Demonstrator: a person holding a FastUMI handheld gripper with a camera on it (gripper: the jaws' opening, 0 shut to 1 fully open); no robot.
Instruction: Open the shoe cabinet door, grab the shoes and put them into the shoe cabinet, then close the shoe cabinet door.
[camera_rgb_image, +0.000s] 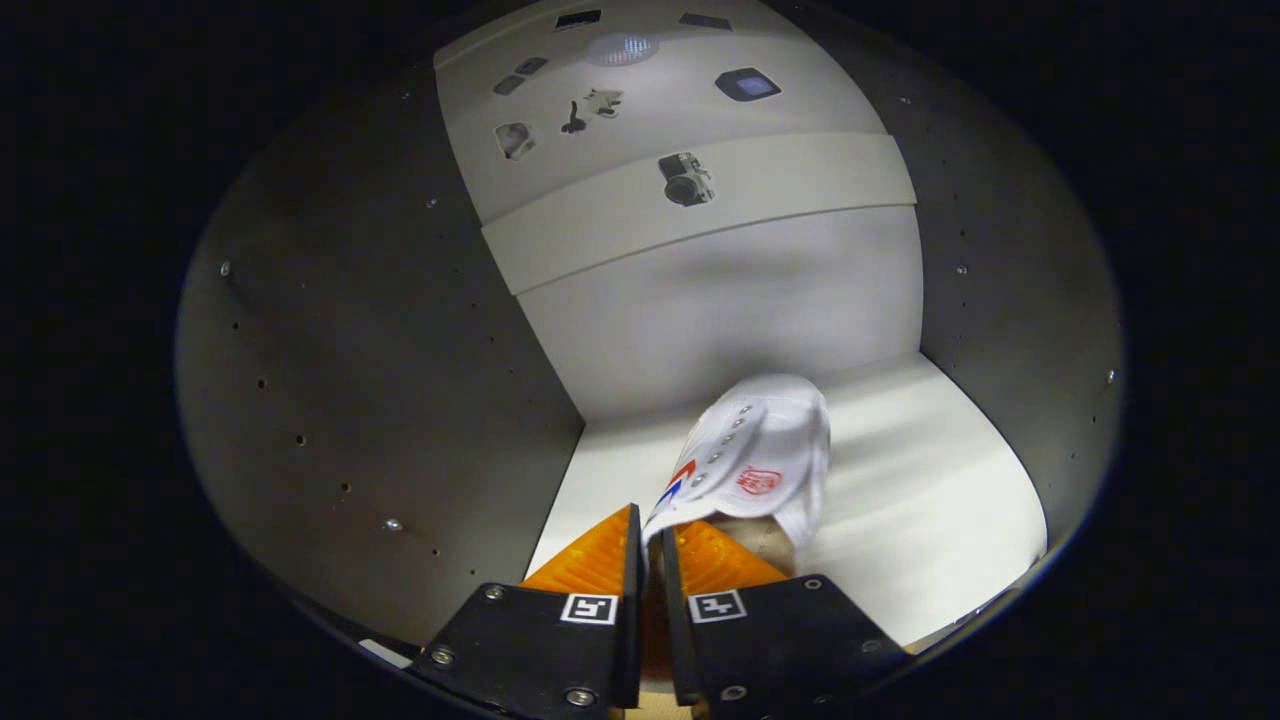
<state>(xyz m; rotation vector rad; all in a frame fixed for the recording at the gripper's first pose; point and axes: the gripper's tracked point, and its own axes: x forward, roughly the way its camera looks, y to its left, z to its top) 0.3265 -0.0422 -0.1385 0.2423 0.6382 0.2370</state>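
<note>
Reaching inside the cabinet (380, 400), past its left wall, we have the gripper (650, 535) clenched on the white shoe's (760, 450) collar edge. We should lower the sole onto the shelf (920, 500) flat before letting go, clear of the right wall.

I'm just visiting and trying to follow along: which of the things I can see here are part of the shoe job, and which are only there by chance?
Part of the job:
- white shoe, pinched by its collar
- gripper, fingers closed on the shoe
- shoe cabinet, the shoe resting on its shelf

Just there:
- camera sticker on the back panel
- other small stickers higher up
</note>
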